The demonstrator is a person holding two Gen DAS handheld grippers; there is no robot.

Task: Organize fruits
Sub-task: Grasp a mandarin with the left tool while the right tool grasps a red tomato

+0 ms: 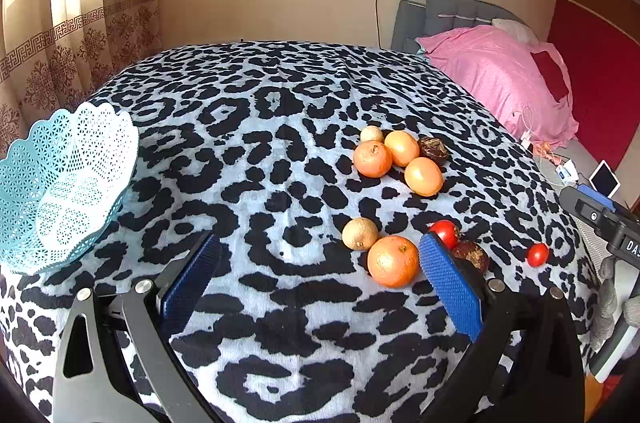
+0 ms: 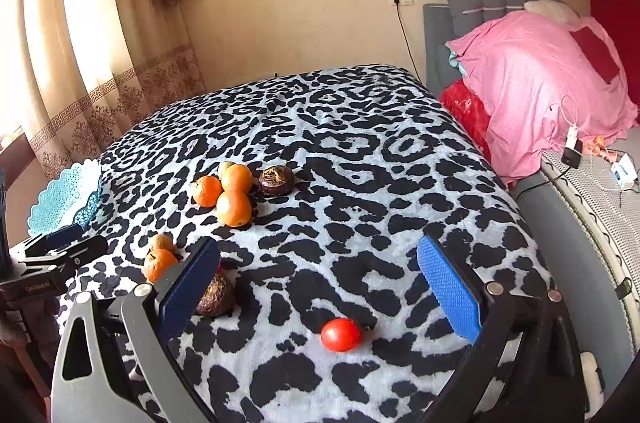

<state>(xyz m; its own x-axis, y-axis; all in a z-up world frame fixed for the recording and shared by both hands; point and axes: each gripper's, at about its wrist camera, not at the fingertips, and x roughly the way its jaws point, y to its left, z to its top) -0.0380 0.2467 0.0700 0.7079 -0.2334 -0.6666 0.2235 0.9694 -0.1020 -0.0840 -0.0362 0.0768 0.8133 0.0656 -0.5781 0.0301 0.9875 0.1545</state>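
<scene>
Your leopard-print blanket (image 1: pixel 280 127) covered the bench. On it lay a lace basket (image 1: pixel 60 183) left of your left tongs (image 1: pixel 320 259), oranges (image 1: pixel 373 159) ahead, and a tomato (image 2: pixel 341 334) between your right tongs (image 2: pixel 320 263).

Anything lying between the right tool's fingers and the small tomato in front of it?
Nothing: in the right wrist view the small tomato sits on bare leopard-print blanket, just ahead of the open right tool.
</scene>
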